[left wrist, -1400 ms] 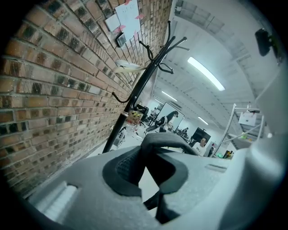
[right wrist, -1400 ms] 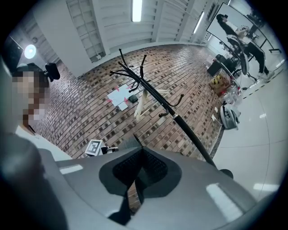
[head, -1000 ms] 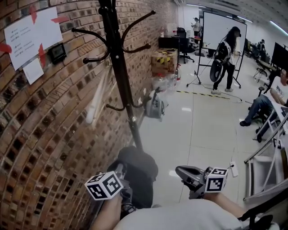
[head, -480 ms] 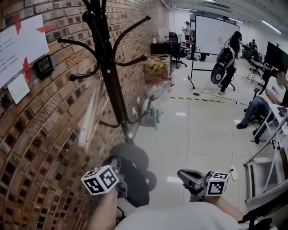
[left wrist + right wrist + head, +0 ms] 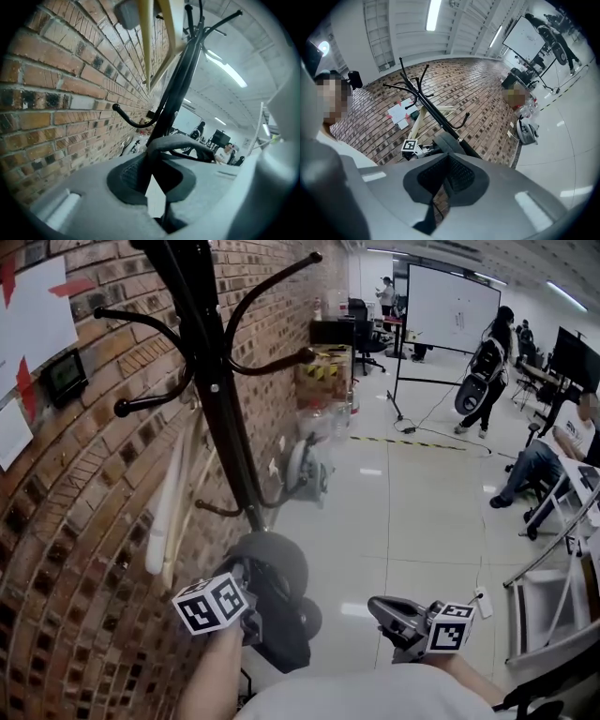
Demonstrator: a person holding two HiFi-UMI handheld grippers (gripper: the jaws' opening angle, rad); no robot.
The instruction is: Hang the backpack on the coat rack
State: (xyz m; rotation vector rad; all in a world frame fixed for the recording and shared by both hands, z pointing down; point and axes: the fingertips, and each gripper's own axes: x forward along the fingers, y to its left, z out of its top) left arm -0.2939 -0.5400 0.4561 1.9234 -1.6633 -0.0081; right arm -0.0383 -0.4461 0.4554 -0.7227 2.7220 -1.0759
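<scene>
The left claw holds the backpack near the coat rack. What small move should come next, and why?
Probably raise the left claw a little. It is shut on the backpack's strap, but the backpack hangs low beside the coat rack's pole, below the nearest hook.

I read left grey two-jaw gripper (image 5: pixel 247 585) at 7 o'clock, jaws clamped on black fabric backpack (image 5: pixel 281 624). Right grey two-jaw gripper (image 5: pixel 377 605) at 5 o'clock, jaws together, empty.
</scene>
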